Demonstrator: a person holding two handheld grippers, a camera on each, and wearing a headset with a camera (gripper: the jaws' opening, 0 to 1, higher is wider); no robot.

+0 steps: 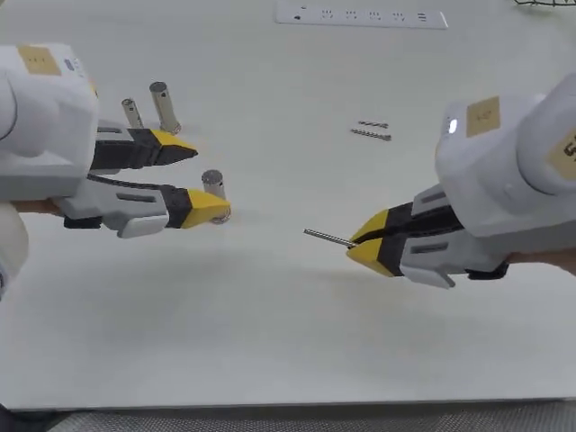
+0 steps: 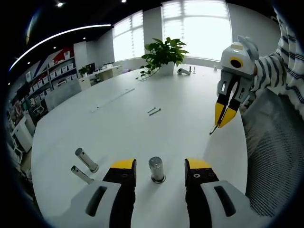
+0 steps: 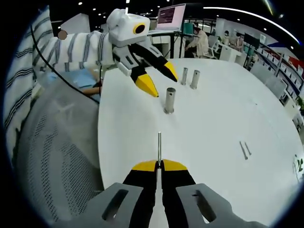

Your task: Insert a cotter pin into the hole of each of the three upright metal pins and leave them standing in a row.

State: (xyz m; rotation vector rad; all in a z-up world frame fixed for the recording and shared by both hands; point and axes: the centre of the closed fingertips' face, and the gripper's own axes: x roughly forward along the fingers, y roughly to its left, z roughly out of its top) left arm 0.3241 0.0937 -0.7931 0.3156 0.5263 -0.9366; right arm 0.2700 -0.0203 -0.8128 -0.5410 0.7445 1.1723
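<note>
Cotter pin (image 1: 326,238) — thin, stiff, likely slippery — clamped by its tail in right gripper (image 1: 353,245); left gripper (image 1: 210,180) gapes around nearest metal pin (image 2: 157,168).

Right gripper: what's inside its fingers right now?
A cotter pin is clamped in the right gripper, its shaft sticking out toward the nearest metal pin. The end held between the fingers is covered.

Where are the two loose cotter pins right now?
Head view: loose cotter pins lie side by side on the table between the right gripper and the power strip.
</note>
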